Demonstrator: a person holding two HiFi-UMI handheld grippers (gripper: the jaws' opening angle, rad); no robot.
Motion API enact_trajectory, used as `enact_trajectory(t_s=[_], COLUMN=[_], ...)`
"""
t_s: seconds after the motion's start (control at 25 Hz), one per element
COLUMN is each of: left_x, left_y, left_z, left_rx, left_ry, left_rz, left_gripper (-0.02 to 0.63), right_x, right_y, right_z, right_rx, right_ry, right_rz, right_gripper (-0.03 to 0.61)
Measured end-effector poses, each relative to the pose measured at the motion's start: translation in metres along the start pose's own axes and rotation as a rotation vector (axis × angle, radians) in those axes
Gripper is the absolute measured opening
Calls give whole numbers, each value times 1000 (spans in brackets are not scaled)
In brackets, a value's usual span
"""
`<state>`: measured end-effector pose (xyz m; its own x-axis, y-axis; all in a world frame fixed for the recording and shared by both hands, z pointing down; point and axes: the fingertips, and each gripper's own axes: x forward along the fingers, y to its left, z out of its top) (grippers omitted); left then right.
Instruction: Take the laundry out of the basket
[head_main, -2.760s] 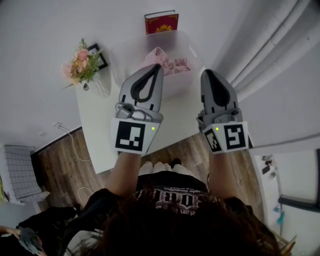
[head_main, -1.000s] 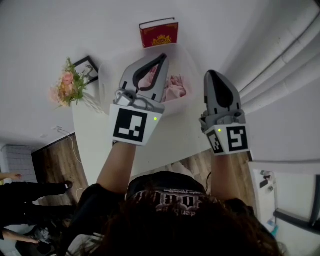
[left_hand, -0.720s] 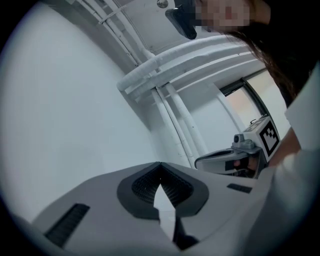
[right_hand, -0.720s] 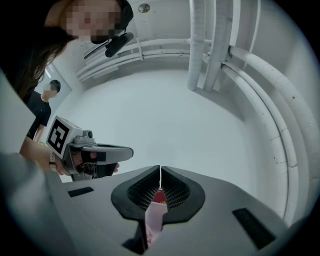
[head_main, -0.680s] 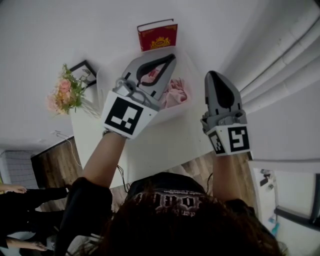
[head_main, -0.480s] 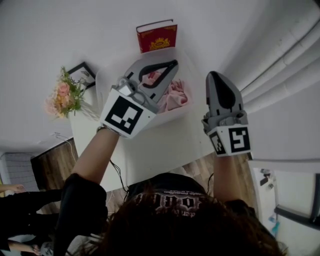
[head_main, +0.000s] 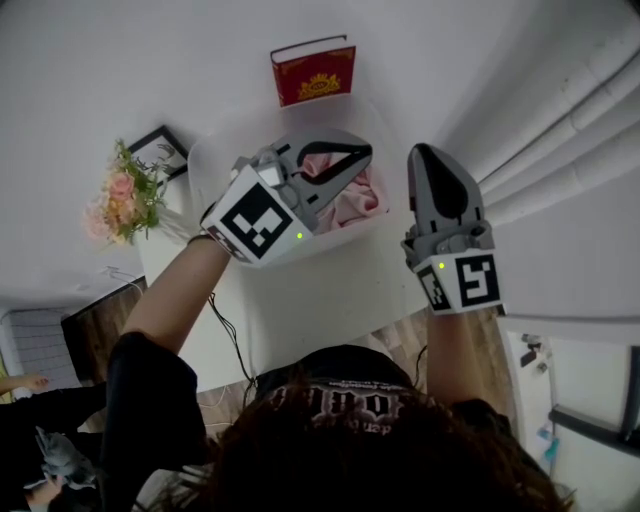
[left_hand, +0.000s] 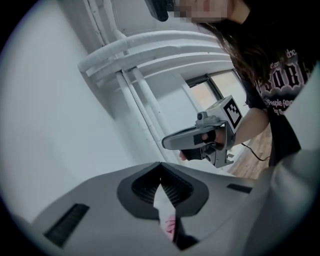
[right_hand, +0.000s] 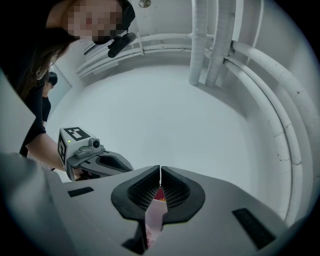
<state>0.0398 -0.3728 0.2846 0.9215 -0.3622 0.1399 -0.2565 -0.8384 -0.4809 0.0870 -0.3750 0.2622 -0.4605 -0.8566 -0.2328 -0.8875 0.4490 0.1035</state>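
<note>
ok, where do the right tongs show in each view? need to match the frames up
Head view: right tongs right of centre, tips pointing up the frame.
Left gripper view: right tongs right of centre, seen side-on, tips pointing left.
Right gripper view: right tongs fill the bottom, their own jaws meeting at centre.
Shared landmark: the white wall pipes.

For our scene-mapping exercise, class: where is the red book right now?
Head view, top centre: the red book stands just behind the laundry basket, up and to the right of the flowers.
</note>
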Motion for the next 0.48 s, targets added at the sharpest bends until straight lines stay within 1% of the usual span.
enact_trajectory(t_s=[0.04, 0.12, 0.32, 0.4, 0.48], left_x=[2, 5, 16, 21, 25], left_y=[-1, -4, -17, -23, -29], left_z=[-4, -11, -32, -45, -61], left_rx=[-11, -29, -65, -87, -102], left_ry=[-4, -4, 8, 36, 81], left_rz=[-12, -46, -148, -197, -240], left_gripper=[4, 42, 108, 131, 176], right_x=[0, 1, 3, 4, 5], right_y=[0, -1, -4, -7, -11], right_z=[-1, -2, -5, -8, -11], right_rx=[0, -1, -2, -3, -4], right_ry=[1, 3, 11, 20, 31], right_rz=[0, -2, -13, -22, -34], right_gripper=[28, 28, 28, 28, 29])
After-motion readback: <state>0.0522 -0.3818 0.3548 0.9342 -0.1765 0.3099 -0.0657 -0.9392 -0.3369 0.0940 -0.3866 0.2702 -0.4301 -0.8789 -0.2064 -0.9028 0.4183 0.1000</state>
